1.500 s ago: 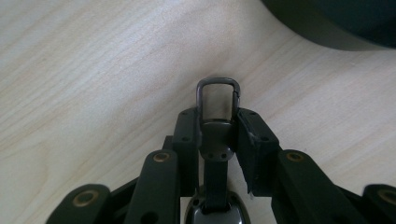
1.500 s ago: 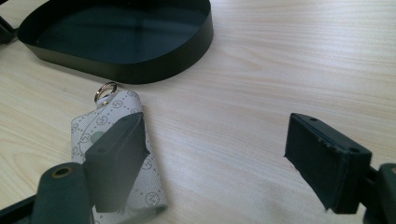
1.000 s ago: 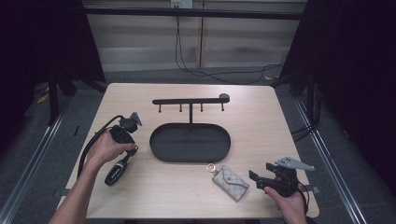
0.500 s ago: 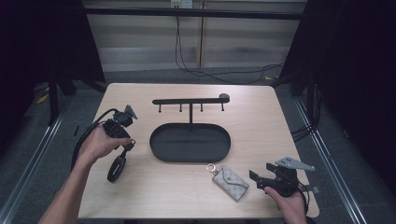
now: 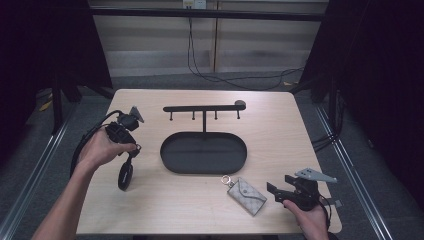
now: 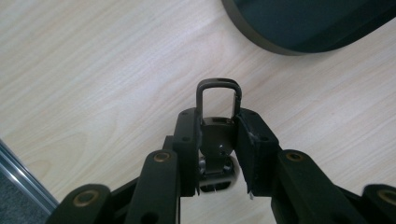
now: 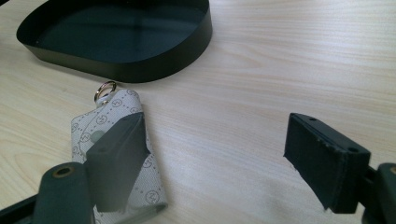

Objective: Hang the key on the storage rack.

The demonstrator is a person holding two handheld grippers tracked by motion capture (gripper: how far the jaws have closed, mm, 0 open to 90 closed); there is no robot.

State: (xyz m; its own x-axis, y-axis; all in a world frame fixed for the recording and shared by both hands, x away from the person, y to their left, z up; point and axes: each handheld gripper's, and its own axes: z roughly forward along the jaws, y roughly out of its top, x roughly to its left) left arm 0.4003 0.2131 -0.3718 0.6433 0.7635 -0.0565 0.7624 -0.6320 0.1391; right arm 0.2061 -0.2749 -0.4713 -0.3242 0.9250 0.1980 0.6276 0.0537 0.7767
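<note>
Carabiner clip (image 6: 218, 100) of a black key fob (image 5: 125, 173) sits clamped between my left tool (image 6: 219, 140)'s jaws, its loop poking out past the tips; the fob hangs under the tool with its lower end at the desk (image 5: 280, 125). Ahead and to that tool's right curves the black tray (image 6: 308, 28). My right tool (image 7: 224, 158) stands wide apart, the patterned key pouch (image 7: 116, 140) under its left jaw, the tray beyond.
</note>
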